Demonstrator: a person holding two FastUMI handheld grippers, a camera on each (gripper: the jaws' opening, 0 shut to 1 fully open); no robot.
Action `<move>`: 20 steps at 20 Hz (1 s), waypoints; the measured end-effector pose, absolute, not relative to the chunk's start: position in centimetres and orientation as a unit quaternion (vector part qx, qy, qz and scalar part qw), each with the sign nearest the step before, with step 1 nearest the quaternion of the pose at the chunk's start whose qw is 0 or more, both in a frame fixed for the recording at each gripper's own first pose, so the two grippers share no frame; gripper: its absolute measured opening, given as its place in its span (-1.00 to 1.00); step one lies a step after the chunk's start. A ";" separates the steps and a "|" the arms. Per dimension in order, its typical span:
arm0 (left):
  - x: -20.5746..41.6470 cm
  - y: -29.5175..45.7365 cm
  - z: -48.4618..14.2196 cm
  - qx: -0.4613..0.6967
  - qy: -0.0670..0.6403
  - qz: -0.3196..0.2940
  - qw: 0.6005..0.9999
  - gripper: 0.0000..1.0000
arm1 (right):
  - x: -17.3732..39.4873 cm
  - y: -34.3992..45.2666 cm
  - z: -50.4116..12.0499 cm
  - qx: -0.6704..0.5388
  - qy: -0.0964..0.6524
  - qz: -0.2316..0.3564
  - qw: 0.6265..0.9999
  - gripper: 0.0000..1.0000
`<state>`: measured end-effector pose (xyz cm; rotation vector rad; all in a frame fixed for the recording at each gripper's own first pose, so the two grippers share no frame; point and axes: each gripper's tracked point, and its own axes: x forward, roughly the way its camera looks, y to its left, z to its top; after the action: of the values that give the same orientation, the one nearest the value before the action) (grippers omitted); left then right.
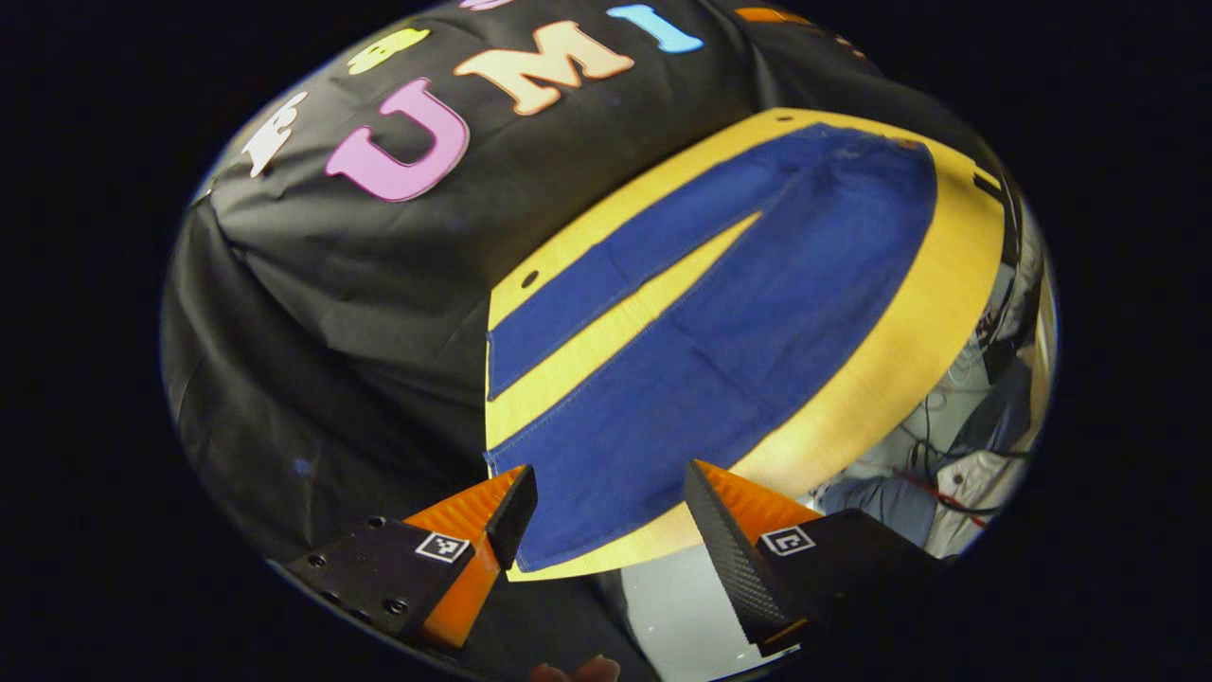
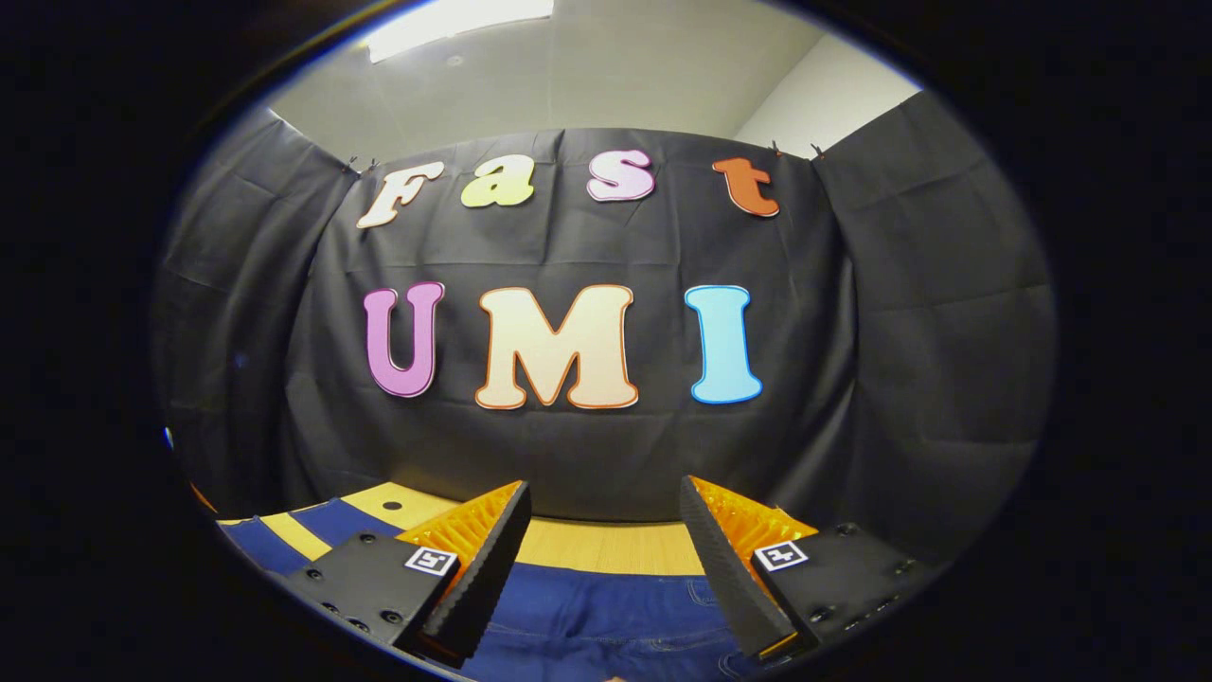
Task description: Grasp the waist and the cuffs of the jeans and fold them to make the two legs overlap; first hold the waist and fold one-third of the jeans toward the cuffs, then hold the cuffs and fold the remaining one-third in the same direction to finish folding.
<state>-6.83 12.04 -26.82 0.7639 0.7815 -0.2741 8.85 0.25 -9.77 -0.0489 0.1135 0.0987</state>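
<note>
On the yellow table (image 1: 909, 350) we see the jeans (image 1: 720, 341) flat, legs spread; left gripper (image 1: 606, 502) apart above a cuff, right gripper (image 2: 601, 530) apart over the waist end, neither touching.

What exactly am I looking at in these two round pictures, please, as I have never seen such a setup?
A person holds a two-finger gripper in each hand, and a fisheye camera rides on each. The left gripper view looks along the left gripper, open above the cuff end of the jeans. These lie flat on a yellow table, legs apart. The right gripper view shows the right gripper, also open, above the jeans' other end. Nothing is held yet; behind is the booth's black cloth wall.
</note>
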 end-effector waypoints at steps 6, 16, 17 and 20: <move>-7.6 14.6 -31.6 0.442 0.412 -0.167 0.779 0.92 | 8.9 -0.3 -10.5 -0.041 0.068 0.039 0.996 0.95; -4.8 14.7 -34.7 0.484 0.417 -0.209 0.740 0.76 | 9.2 -1.0 -12.3 -0.059 0.087 0.018 0.994 1.00; -4.0 14.7 -34.7 0.492 0.410 -0.214 0.738 0.75 | 9.3 -1.0 -12.6 -0.059 0.088 0.016 0.994 1.00; -2.3 14.7 -34.8 0.505 0.405 -0.226 0.728 0.75 | 9.4 -0.6 -13.4 -0.059 0.096 0.013 0.994 1.00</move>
<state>-2.29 14.67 -34.84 1.1128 0.8915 -0.4984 9.37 -0.64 -13.38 -0.1188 0.1922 0.0268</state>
